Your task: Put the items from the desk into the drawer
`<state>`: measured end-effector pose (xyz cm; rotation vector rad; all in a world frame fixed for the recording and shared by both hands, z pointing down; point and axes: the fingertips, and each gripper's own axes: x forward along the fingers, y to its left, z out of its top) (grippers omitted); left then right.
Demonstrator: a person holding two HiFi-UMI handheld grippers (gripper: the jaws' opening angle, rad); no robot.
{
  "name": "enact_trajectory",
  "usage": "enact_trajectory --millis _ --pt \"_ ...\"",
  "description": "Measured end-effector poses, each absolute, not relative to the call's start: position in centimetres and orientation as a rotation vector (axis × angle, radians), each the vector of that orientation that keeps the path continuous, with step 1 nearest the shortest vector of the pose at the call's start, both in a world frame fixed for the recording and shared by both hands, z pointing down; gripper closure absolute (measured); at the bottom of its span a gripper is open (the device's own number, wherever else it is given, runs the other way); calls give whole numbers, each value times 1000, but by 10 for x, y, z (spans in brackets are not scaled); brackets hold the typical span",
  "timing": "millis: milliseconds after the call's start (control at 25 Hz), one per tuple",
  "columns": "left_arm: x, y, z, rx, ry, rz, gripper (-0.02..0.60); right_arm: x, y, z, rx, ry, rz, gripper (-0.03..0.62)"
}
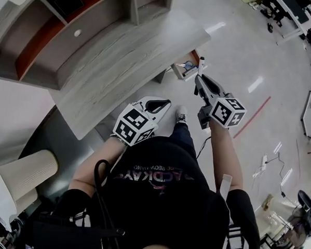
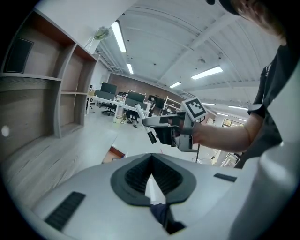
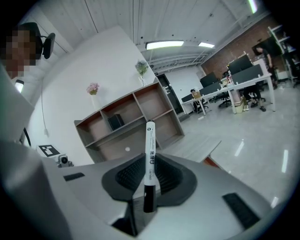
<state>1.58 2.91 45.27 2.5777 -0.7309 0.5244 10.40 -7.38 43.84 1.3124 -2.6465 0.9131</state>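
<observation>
My right hand-held gripper [image 3: 149, 163] view shows its jaws clamped on a white marker [image 3: 150, 140], black end toward the camera. Only the head view shows the open drawer [image 1: 185, 65], just beside the marker's tip. My left hand-held gripper [image 2: 151, 161] is closed and empty. The wood counter [image 1: 122, 57] lies left of both, with glossy office floor [image 1: 238, 42] beyond. I can't make out the drawer's contents.

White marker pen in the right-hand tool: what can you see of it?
The white marker pen is a slim, plastic-looking stick with dark print down its barrel and a black cap at the end nearest the gripper's camera. The dark ribbed jaws of the right gripper are shut on its lower barrel, so most of it sticks out beyond them. Only the jaws touch it.
</observation>
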Motion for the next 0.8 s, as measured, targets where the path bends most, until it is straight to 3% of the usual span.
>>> enact_trajectory --millis 480,800 --pt "74 7 456 2545 -737 557 571 150 -94 466 1312 -2594 1115 519" --pt "74 5 471 2475 -771 584 571 137 -103 497 1241 -2542 1218 519"
